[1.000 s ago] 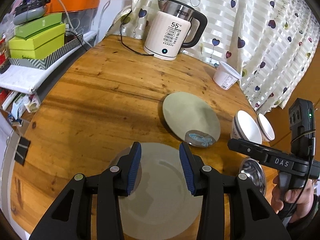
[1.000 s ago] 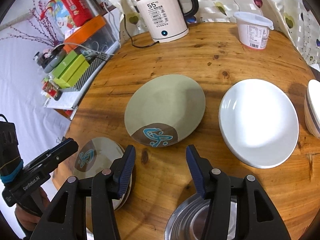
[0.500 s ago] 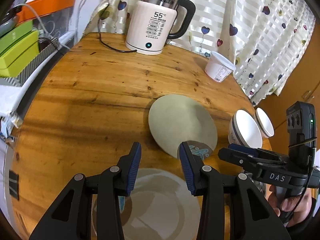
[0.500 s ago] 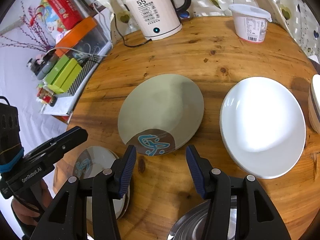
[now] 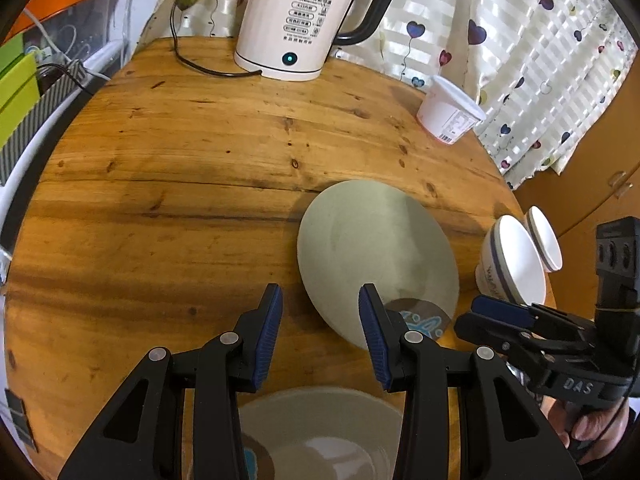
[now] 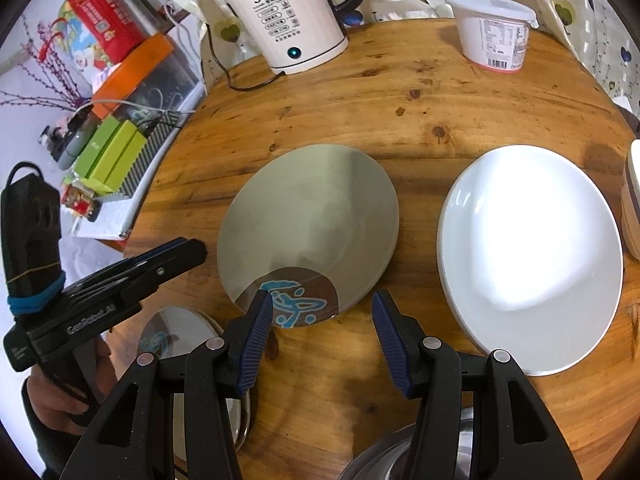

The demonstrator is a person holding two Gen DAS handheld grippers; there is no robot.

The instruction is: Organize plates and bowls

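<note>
While both hand-held tools hang low over a round wooden table, the left gripper points forward with its blue-padded jaws spread wide and empty, a second grey plate lying beneath its frame. The right gripper — jaws likewise apart, holding nothing — hovers at the near edge of the grey plate, its left pad over the plate's brown-and-blue motif. In the left wrist view, a hand grips the right tool's handle from below. A white plate lies just beside the grey one, two white bowls stand at the table's right edge — and a kettle and a white tub stand at the far side.
</note>
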